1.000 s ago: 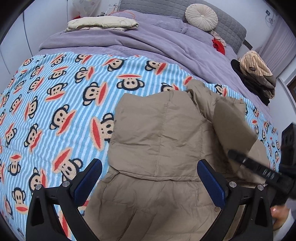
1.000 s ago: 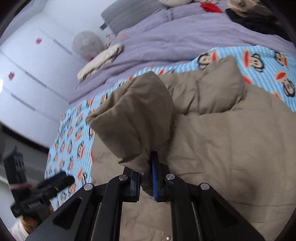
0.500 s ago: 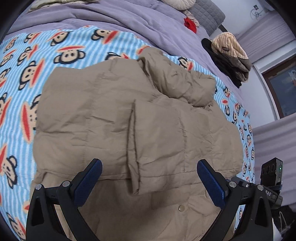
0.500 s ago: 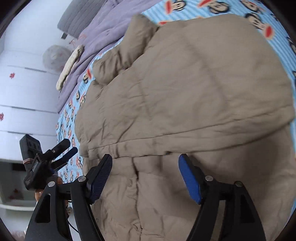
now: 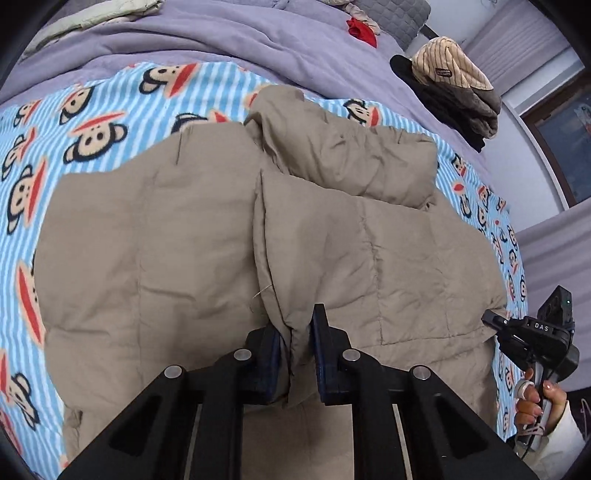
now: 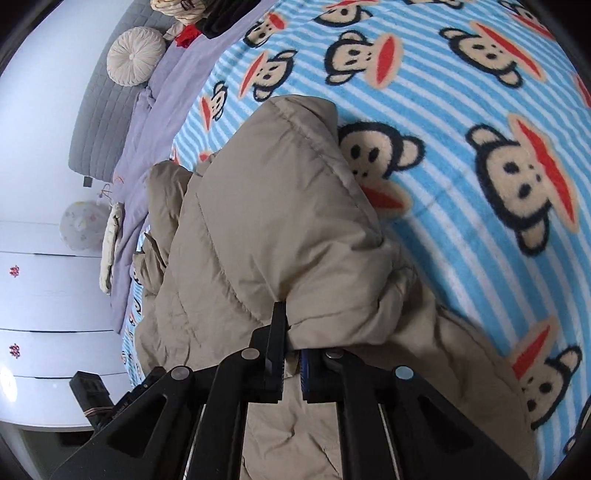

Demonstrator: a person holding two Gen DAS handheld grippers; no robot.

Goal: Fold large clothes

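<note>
A large tan padded jacket (image 5: 166,251) lies on a blue striped monkey-print blanket (image 5: 92,122) on the bed. Both sleeves are folded in over its body. My left gripper (image 5: 295,332) is shut on the lower corner of the folded-over right panel at its inner edge. My right gripper (image 6: 291,347) is shut on the outer edge of the same jacket (image 6: 266,229), where the fabric bunches up. The right gripper also shows at the right edge of the left wrist view (image 5: 495,317), at the jacket's outer edge.
A purple duvet (image 5: 184,40) covers the far half of the bed. Folded clothes with a striped top (image 5: 450,70) sit at the far right edge, a red item (image 5: 362,31) near the grey headboard (image 6: 99,122). White cupboards (image 6: 40,288) stand beside the bed.
Both grippers were open half a second ago over the jacket. Now each has moved in and shut on jacket fabric. A second ago the right gripper held the sleeve up, since laid down.
</note>
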